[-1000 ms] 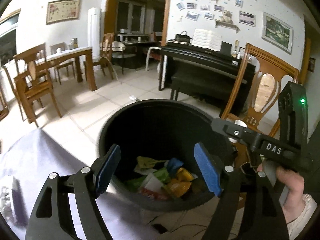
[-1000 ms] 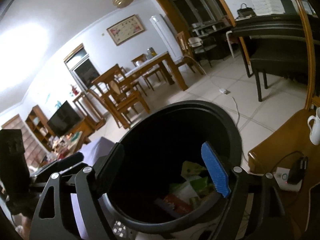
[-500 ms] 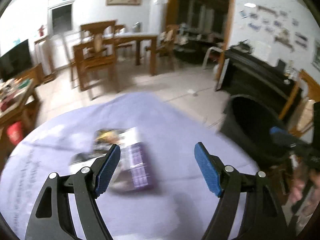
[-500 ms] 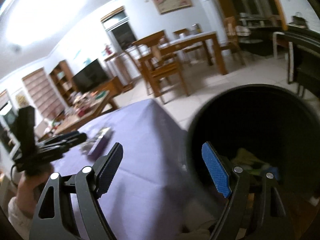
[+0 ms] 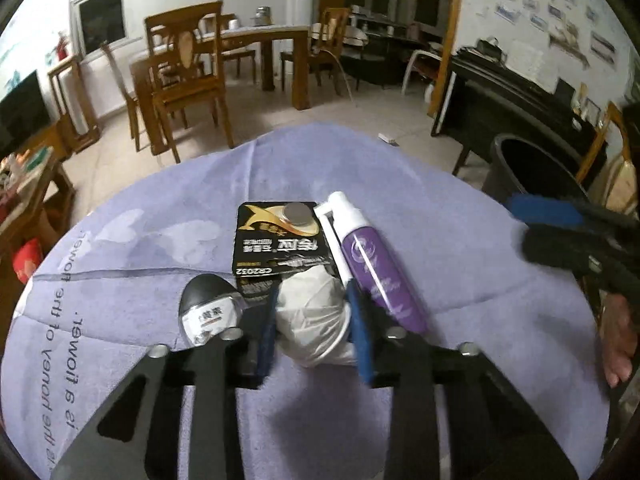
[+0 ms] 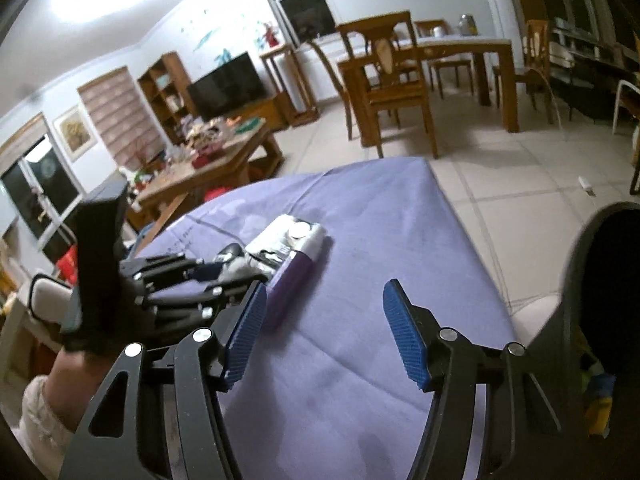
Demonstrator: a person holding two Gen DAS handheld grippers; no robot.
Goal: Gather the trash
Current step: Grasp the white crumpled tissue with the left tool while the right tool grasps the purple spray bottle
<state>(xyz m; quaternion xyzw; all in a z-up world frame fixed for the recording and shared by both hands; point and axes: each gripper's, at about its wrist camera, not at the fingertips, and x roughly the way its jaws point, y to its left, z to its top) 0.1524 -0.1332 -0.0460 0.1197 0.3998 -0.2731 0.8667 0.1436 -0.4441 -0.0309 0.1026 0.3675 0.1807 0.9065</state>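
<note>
My left gripper [image 5: 314, 326] is shut on a crumpled white tissue wad [image 5: 310, 314] lying on the purple tablecloth [image 5: 160, 248]. The tissue is barely visible in the right wrist view [image 6: 240, 267], between the left gripper's fingers [image 6: 224, 280]. My right gripper [image 6: 324, 336] is open and empty above the cloth, to the right of the left one. The black trash bin [image 5: 532, 172] stands off the table's right side; it also shows at the right edge of the right wrist view [image 6: 600, 280], with wrappers inside.
Around the tissue lie a purple spray bottle [image 5: 376, 268], a black coin-battery card [image 5: 280, 240] and a small black-and-white item [image 5: 210, 312]. Beyond the table are wooden chairs [image 5: 184, 80], a dining table, a piano [image 5: 520, 92] and a cluttered coffee table [image 6: 208, 160].
Both grippers swung left from over the bin to the table. The left gripper, open before, has closed on the tissue wad. The right gripper stays open.
</note>
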